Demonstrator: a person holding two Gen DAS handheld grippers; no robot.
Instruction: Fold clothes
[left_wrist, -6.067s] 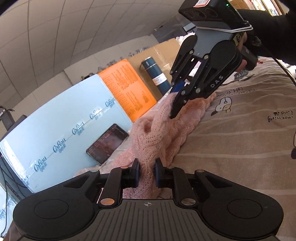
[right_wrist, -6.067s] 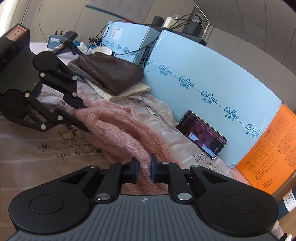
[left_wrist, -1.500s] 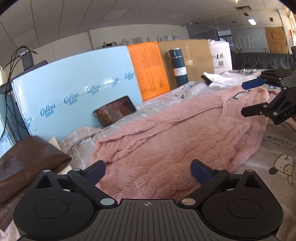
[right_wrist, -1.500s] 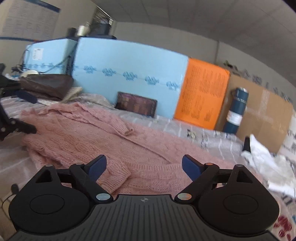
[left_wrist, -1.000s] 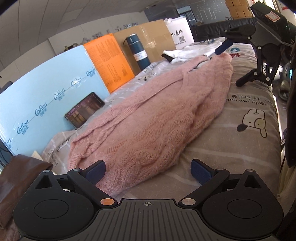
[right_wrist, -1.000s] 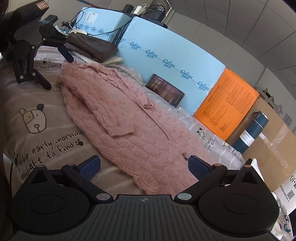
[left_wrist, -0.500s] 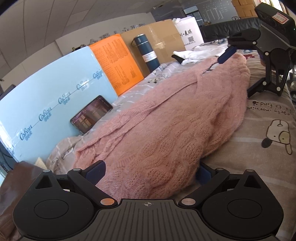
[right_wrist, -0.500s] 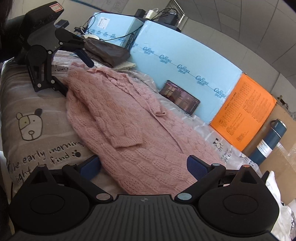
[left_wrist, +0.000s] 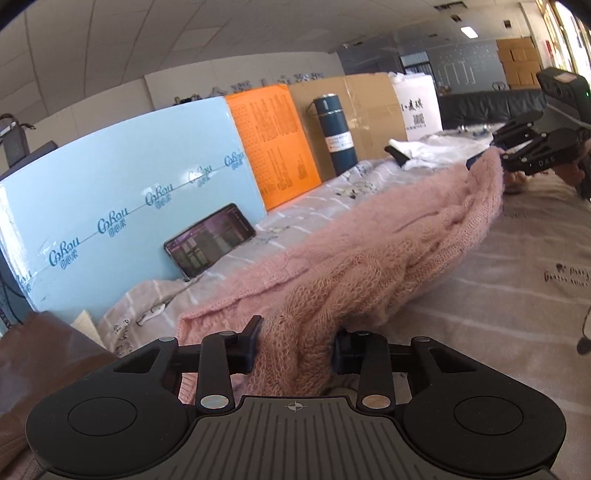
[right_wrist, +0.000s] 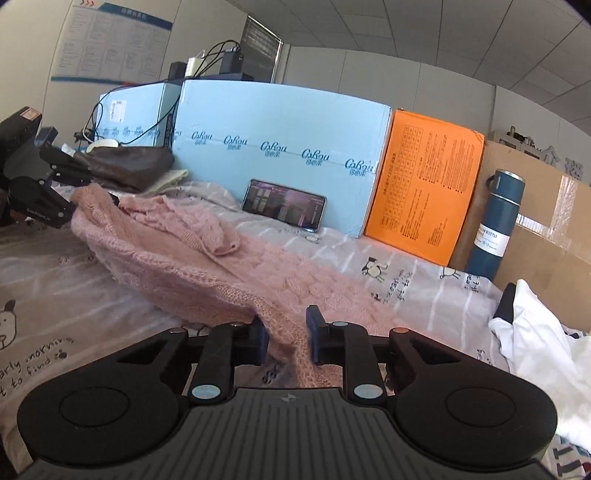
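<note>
Pink cardigan (left_wrist: 388, 258) stretched between left tongs (left_wrist: 295, 345) and right tongs (right_wrist: 286, 339) (both just closed, pinching opposite ends).

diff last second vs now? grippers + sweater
Both grippers' jaws have just been closing on the pink sweater's near edge: left gripper on one end, right gripper on the other, knit bunched between the pads. Sweater otherwise lies stretched along the bed as before; phone and blue flask unmoved.

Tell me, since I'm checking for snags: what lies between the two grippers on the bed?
Only the pink knit sweater spans from the left gripper to the right gripper, each pinching one end; the right wrist view shows it.
</note>
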